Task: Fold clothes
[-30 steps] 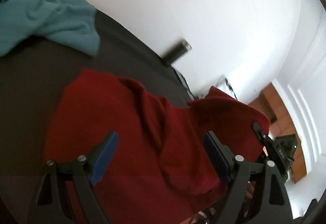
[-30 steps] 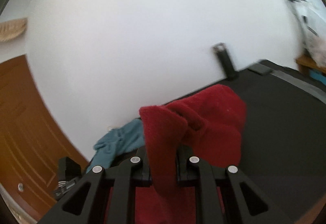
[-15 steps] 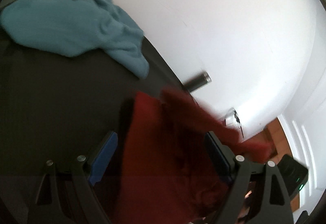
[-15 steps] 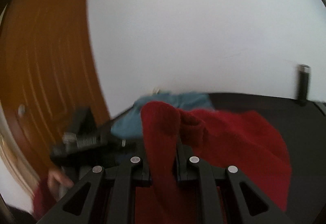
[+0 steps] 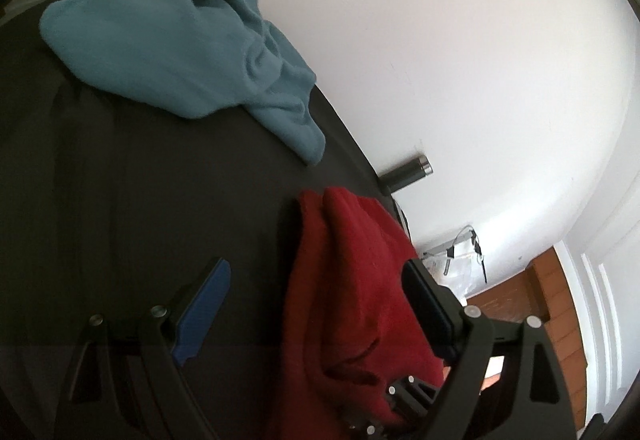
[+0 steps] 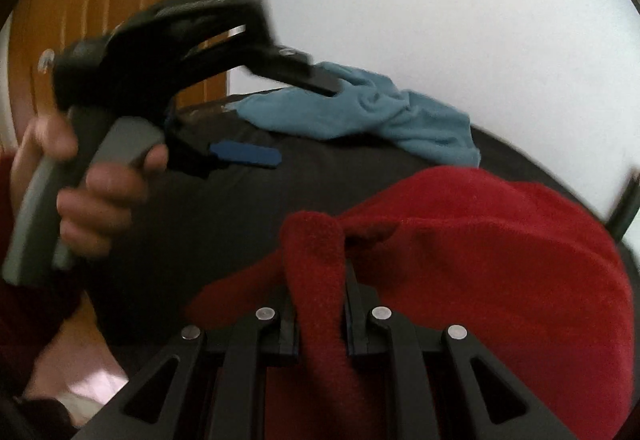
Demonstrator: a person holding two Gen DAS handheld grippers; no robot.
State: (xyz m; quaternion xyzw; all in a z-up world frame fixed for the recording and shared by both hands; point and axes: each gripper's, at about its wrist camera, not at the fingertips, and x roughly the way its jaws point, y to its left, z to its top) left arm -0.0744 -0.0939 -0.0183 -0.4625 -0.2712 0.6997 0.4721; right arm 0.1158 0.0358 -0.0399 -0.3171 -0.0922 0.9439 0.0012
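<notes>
Your dark table carries a crumpled teal garment at its far edge by the wall. A red fleece garment lies nearer you, well apart from it, and a dark cylinder stands at the wall-side edge.

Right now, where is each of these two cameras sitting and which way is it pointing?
Left wrist: on the left gripper, looking forward and down across the dark table at the teal garment; its open fingers frame the red garment.
Right wrist: on the right gripper, shut on the red garment, facing the left gripper and the hand holding it.
Shared: both garments, table, white wall.
</notes>
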